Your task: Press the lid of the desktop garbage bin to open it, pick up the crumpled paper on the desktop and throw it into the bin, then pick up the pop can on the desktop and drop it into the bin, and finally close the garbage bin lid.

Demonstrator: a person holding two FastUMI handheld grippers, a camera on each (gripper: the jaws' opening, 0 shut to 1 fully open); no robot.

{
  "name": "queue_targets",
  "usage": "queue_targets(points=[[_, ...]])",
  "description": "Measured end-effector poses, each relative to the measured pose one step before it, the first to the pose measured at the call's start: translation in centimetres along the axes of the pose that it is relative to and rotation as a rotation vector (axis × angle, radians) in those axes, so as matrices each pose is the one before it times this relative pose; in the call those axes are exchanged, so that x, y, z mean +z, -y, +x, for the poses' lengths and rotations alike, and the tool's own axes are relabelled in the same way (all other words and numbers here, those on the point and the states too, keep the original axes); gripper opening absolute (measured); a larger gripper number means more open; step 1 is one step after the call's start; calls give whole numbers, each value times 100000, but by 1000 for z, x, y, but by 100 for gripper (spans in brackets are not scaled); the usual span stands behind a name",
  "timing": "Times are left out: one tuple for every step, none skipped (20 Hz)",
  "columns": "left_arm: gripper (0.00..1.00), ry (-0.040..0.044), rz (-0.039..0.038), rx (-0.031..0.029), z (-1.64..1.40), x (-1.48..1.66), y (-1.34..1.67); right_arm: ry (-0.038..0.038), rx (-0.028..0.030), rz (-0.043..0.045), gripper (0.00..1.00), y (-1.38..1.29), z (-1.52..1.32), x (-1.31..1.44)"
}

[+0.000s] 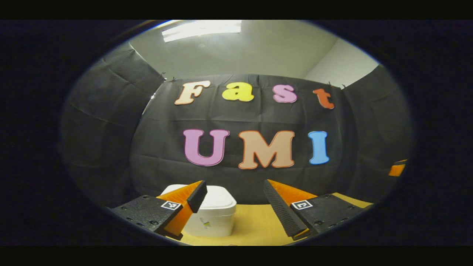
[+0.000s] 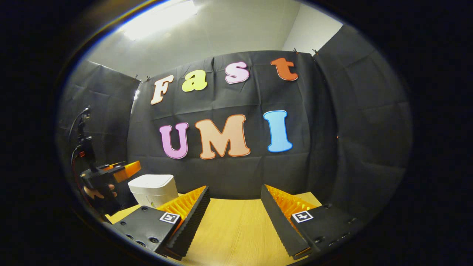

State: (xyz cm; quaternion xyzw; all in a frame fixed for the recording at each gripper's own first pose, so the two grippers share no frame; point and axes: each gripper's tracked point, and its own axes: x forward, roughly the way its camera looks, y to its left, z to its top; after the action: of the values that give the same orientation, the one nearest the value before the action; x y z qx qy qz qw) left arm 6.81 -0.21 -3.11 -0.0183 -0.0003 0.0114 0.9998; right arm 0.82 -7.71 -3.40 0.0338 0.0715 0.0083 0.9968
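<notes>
Bin (image 1: 214, 216), white with its lid down, sits on the wooden counter (image 1: 255, 225) just ahead of your left gripper (image 1: 234, 197), behind its left finger. Your left gripper is spread wide, holding nothing. Your right gripper (image 2: 235, 212) is also wide and empty above bare counter, the bin off to its left.

Your left gripper view sits low over the tabletop (image 1: 255, 221), facing the booth's back wall, w/ the white bin (image 1: 216, 214) close ahead, just left of centre. Your right gripper view also rides low, same heading, but further right and back: bin (image 2: 152, 189) is smaller, far left, w/ the left gripper (image 2: 127, 170) beside it. Both views share the bin, tabletop (image 2: 236, 225) and back wall.
</notes>
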Motion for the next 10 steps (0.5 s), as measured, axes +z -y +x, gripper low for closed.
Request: queue_targets(points=[[93,1408,-778,-1220,-1077,694,1333,1492,1087,845,94,263,-469,422],[92,1444,-487,-1946,-1047,897,1841,660,1014,485,94,61,-427,298],[92,-112,-251,-1382,-888,523,1487,447,424,117,94,269,-338,53],[92,-401,-1110,-1723,-975,96,1140,320,-162,148,94,188,-417,169],[92,-928,-1908,-1572,-894,41,1219,404,-452,592,94,171,-622,374],[93,532,-1878,-1368,-895,229,866,1329,-313,631,94,-95,-681,526],[92,1061,-1955,-2237,-572,458,912,2009,-903,-61,94,-31,-562,694],[93,617,-1637,-3070,-371,145,1055,2261,-1737,-564,94,124,-475,681],[92,-524,-693,-2518,-400,-32,681,1526,-1850,-428,94,136,-377,347],[92,-1357,203,-2091,-264,-392,366,1356,-946,251,94,-225,-440,469]])
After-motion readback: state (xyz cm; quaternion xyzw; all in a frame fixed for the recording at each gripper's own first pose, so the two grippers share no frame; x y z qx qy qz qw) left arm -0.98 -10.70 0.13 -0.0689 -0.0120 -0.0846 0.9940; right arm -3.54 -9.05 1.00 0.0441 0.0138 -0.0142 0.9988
